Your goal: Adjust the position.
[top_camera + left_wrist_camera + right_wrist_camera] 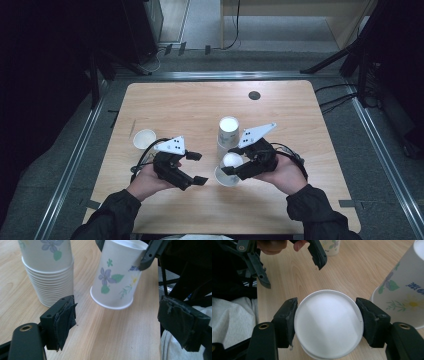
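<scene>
From above, the person's right gripper point(235, 165) sits near the middle of the wooden table point(200, 110), its jaws pinched on the bottom end of an upside-down paper cup point(229, 167) whose wide rim hangs just over the tabletop. Right behind that cup stands a stack of cups point(228, 134), also upside down, and a single cup point(144, 138) stands mouth up well off to the left. The left gripper point(197, 168) is just beside the held cup, jaws spread and nothing between them. Looking along the left gripper's jaws, both dark pads are far apart over bare wood; the flowered paper cup point(115, 277) hangs tilted ahead of them, its rim clear of the table, with the stack of cups point(48, 270) to its left. Looking along the right gripper's jaws, the two pads press on opposite sides of the cup's round white base point(329, 323), the stack point(404, 295) rises close on the right, and the left gripper point(292, 267) hangs open beyond.
</scene>
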The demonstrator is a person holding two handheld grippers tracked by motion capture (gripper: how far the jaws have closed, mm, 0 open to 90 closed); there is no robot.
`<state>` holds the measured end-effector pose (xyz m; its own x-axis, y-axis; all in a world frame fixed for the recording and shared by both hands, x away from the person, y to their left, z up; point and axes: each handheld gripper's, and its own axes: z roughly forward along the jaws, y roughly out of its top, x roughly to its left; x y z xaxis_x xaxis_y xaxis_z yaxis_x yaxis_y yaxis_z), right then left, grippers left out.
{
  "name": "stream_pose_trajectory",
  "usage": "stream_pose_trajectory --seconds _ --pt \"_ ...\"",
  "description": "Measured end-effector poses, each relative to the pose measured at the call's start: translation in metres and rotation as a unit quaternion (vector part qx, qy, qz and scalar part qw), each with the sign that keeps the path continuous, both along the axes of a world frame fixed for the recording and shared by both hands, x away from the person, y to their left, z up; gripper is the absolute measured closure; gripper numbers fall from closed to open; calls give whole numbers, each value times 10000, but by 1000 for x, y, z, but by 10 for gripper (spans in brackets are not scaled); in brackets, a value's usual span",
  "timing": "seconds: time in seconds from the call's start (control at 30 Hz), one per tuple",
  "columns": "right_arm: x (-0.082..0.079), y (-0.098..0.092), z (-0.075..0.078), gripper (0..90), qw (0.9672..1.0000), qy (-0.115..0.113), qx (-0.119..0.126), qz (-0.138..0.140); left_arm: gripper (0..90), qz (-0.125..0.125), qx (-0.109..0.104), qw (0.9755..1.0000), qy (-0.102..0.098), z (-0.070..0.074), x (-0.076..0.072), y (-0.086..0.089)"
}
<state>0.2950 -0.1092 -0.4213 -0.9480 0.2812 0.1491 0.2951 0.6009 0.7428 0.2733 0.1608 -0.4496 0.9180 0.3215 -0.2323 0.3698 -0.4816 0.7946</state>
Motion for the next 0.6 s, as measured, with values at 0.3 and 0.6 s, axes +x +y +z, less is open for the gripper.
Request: stream_pose_trajectory --seconds 0.3,0.6 --pt "-3 10 -3 370 9995 122 223 206 148 -82 6 9999 90 -13 2 -9" --pt "-4 21 2 370 9984 151 429 325 153 -269 -82 9996 58 -19 0 -15"
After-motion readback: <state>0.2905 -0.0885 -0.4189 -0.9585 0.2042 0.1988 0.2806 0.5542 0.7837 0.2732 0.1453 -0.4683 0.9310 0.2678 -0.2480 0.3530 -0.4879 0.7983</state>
